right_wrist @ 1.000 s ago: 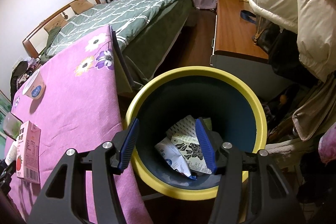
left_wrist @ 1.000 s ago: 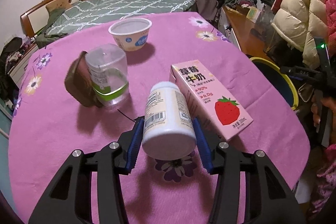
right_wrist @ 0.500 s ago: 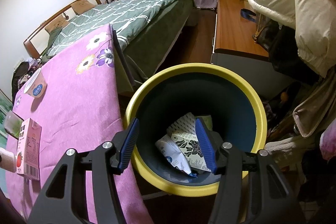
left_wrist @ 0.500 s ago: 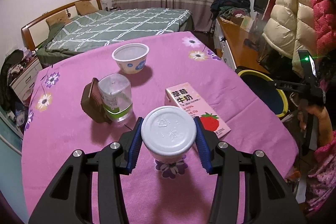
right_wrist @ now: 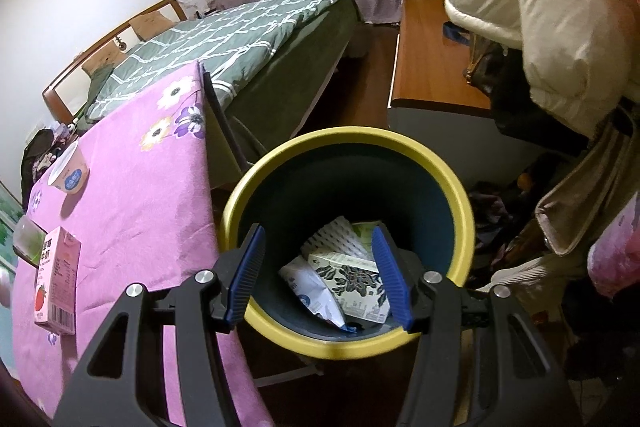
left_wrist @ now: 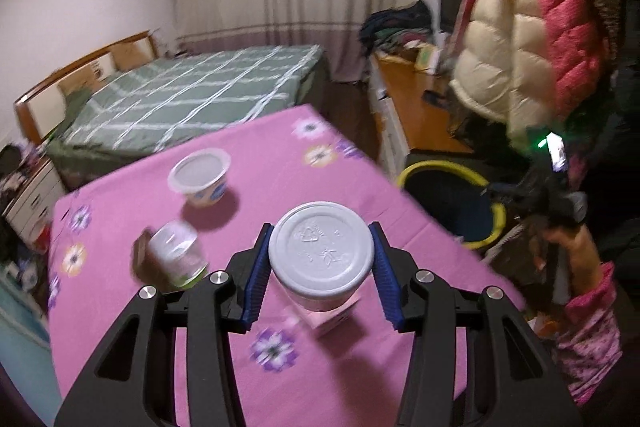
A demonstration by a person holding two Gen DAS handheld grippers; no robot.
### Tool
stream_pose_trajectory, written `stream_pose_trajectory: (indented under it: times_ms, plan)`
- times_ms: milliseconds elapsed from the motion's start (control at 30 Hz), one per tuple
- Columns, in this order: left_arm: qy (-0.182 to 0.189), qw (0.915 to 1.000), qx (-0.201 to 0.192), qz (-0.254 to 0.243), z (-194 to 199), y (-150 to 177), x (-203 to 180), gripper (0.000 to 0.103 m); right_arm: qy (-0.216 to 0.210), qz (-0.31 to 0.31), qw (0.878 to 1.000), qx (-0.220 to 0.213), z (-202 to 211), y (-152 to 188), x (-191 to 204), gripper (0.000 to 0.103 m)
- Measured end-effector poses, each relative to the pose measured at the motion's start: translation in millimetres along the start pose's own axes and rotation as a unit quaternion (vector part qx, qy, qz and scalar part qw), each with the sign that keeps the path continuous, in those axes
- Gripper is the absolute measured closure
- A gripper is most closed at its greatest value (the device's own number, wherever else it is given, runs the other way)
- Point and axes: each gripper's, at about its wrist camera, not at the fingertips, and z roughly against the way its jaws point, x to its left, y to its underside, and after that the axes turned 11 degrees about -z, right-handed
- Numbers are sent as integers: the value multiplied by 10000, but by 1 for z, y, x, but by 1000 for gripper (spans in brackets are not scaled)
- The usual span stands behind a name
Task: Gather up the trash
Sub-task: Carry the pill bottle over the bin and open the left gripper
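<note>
A: We've lifted the white bottle (left_wrist: 322, 254) off the pink table (left_wrist: 280, 183); left gripper (left_wrist: 320, 273) clamps it.
B: Right gripper (right_wrist: 318, 273) hangs apart, empty, over the bin (right_wrist: 466, 203) at right. We bin it next.

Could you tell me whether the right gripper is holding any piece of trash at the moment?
No, the right gripper hangs open over the yellow-rimmed bin, with nothing between its blue pads.

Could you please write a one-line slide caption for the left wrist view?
Left gripper holds a white bottle above the pink tablecloth, trash bin beyond.
</note>
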Motion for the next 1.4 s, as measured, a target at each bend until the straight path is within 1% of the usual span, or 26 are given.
stream_pose_trajectory:
  times_ms: [133, 200, 267, 533, 667, 833, 900, 933, 967, 1000, 1067, 1233, 1333, 1400]
  plan:
    - [305, 9990, -179, -274, -15, -30, -26, 56, 83, -29, 10000, -5, 5, 1, -12, 50]
    - [526, 9979, -188, -331, -29, -42, -39, 56, 129, -21, 9999, -15, 9, 2, -17, 50]
    - [811, 9960, -152, -346, -47, -55, -52, 56, 170, -32, 9998, -36, 14, 3, -25, 50]
    - [1269, 9901, 66, -600, -125, -95, -110, 56, 287, -92, 9995, -116, 30, 5, -51, 50]
    - [1409, 9875, 243, -668, -165, -107, -137, 56, 303, -159, 9994, -100, 31, 8, -62, 50]
    - [1511, 9852, 508, -623, -206, -109, -156, 56, 355, -213, 9991, -14, 26, 10, -71, 50]
    - [1409, 9862, 595, -636, -217, -106, -160, 55, 374, -226, 9990, 29, 24, 10, -74, 50]
    - [1335, 9869, 615, -664, -221, -105, -161, 51, 375, -231, 9990, 35, 24, 10, -74, 50]
    - [1277, 9877, 627, -655, -221, -104, -160, 39, 376, -238, 9990, 39, 24, 10, -74, 50]
    - [1241, 9885, 610, -614, -219, -103, -157, 34, 375, -238, 9990, 42, 24, 10, -74, 50]
    - [1187, 9901, 530, -530, -208, -101, -147, 32, 361, -220, 9991, 35, 24, 10, -73, 50]
    - [826, 9956, 256, -368, -159, -96, -113, 32, 299, -132, 9995, 26, 25, 16, -62, 50]
    - [513, 9985, 98, -176, -120, -80, -83, 27, 212, -25, 9997, 71, 24, 20, -48, 50]
    - [314, 9995, -4, 2, -97, -68, -63, 26, 168, 70, 9998, 97, 24, 23, -37, 50]
